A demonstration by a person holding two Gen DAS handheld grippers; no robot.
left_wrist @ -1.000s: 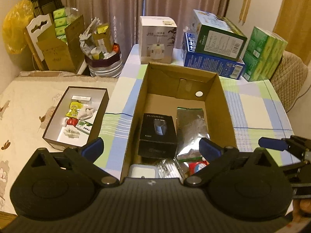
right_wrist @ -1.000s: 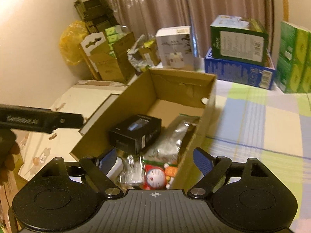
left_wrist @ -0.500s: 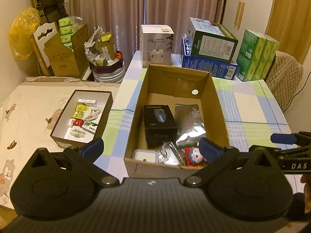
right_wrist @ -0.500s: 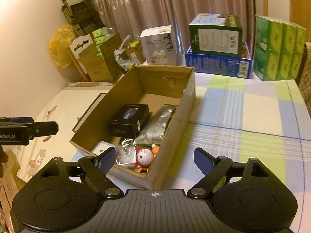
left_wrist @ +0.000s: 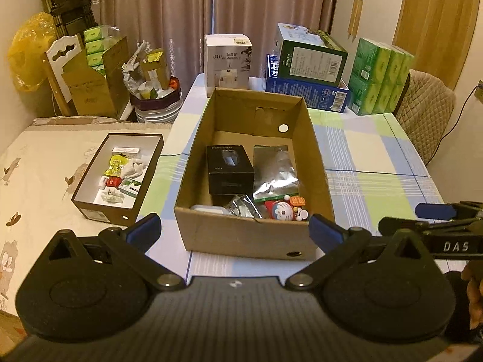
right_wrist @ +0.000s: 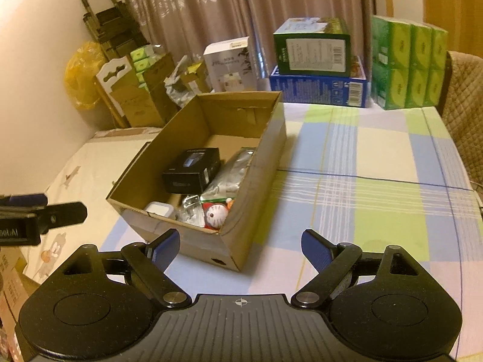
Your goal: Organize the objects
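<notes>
An open cardboard box (left_wrist: 241, 235) (right_wrist: 259, 157) stands on the checked tablecloth. It holds a black box (left_wrist: 229, 169) (right_wrist: 191, 173), a silver foil pouch (left_wrist: 273, 170) (right_wrist: 229, 173), a Doraemon toy (left_wrist: 282, 209) (right_wrist: 215, 214), a white case (right_wrist: 159, 209) and a clear packet (left_wrist: 241, 208). My left gripper (left_wrist: 234, 230) is open and empty, held back in front of the box's near wall. My right gripper (right_wrist: 240, 246) is open and empty, near the box's front right corner.
A small dark tray (left_wrist: 120, 208) with several small packets lies left of the box on the cream cloth. A white carton (left_wrist: 226, 60), blue and green boxes (left_wrist: 308, 69) and green tissue packs (left_wrist: 380, 75) stand along the table's far edge. A chair (left_wrist: 425, 120) is at right.
Both grippers have pulled back and away from the cardboard box, so the whole box now shows. Both stay open and empty.
</notes>
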